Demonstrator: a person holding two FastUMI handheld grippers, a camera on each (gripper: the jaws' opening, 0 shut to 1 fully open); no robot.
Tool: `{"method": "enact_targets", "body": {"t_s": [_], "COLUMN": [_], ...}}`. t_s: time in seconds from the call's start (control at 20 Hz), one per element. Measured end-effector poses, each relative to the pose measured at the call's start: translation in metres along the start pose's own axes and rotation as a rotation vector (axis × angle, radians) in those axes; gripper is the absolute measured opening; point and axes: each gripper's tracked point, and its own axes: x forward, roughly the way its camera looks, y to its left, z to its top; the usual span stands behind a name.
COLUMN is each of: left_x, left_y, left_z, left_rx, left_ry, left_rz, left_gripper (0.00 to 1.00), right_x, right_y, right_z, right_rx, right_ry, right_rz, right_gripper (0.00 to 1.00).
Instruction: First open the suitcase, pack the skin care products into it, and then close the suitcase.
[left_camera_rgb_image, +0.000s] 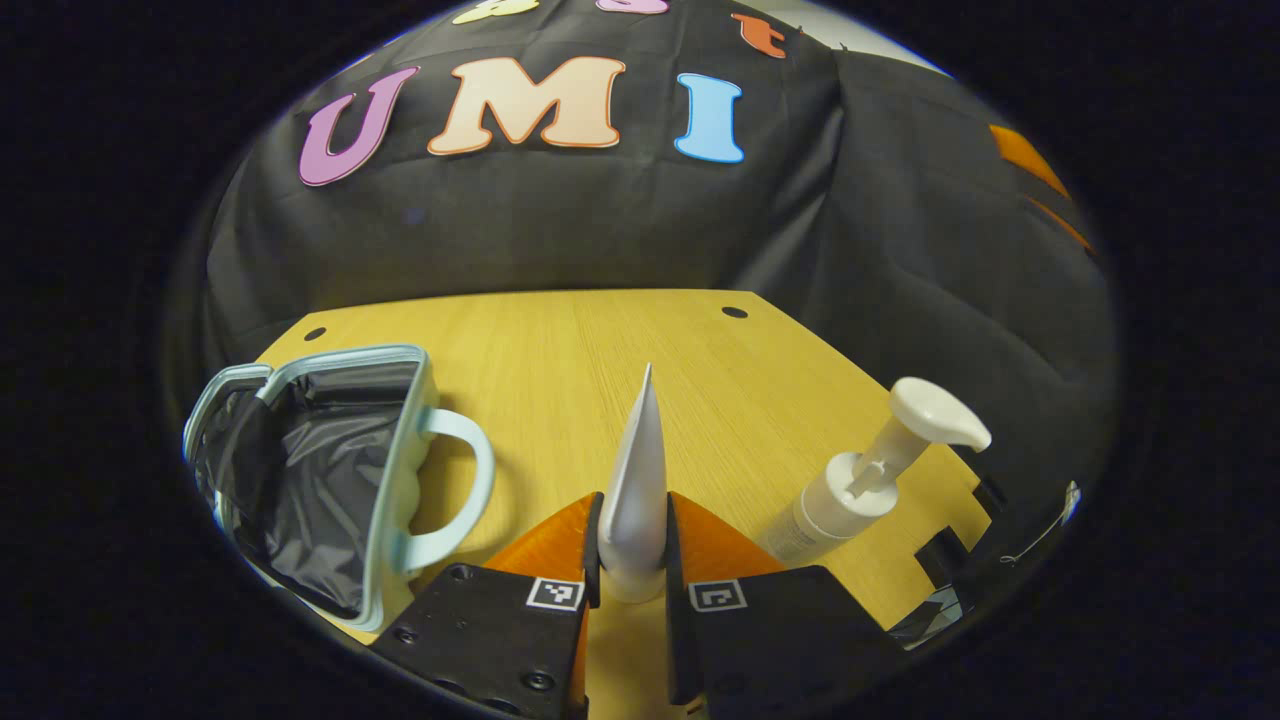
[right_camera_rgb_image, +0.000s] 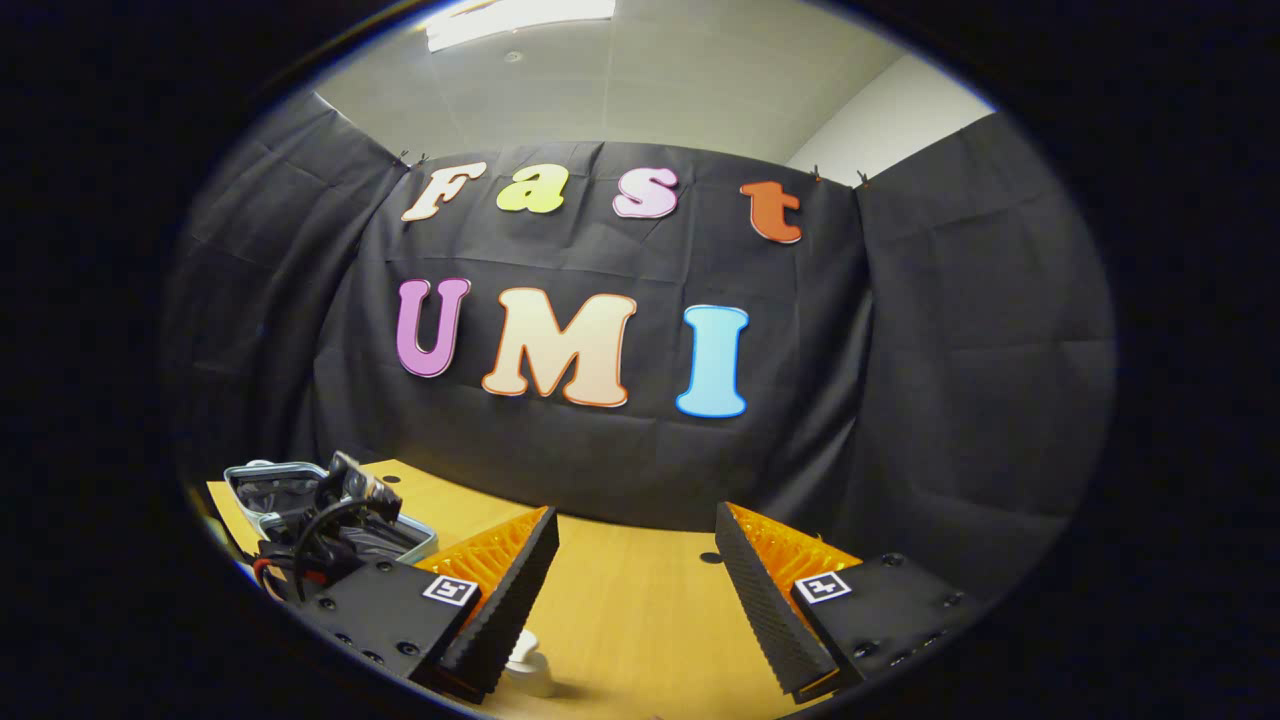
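No readable wording, brand or number stands on the things here; the white pump bottle near the right edge of the wooden table bears faint print too small to read; small square black-and-white coded markers sit on the gripper bodies, carrying patterns, not text.

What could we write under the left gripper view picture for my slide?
Left gripper pinches a silver tube between the open suitcase and a pump bottle.

black tool bodies, round screws, square coded tags; black cables on far tool.
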Motion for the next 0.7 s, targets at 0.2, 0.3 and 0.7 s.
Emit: {"method": "enact_targets", "body": {"t_s": [0.2, 0.3, 0.7], "left_x": [-0.03, -0.046, -0.095], "left_y": [0.023, 0.031, 0.057], "left_z": [0.033, 0.048, 0.091], "left_rx": [-0.005, -0.016, 0.008], "left_ry": [-0.043, -0.067, -0.143], "left_rz": [0.035, 0.052, 0.124], "left_gripper": [0.24, 0.24, 0.23], "right_x": [0.013, 0.014, 0.001], "right_y": [0.039, 0.054, 0.087], "right_z": [-0.046, -0.075, -0.17], "right_rx": [0.026, 0.03, 0.007], "right_ry": [0.074, 0.132, 0.294], "right_rz": [0.075, 0.106, 0.187], "right_gripper": [0.99, 0.99, 0.99]}}
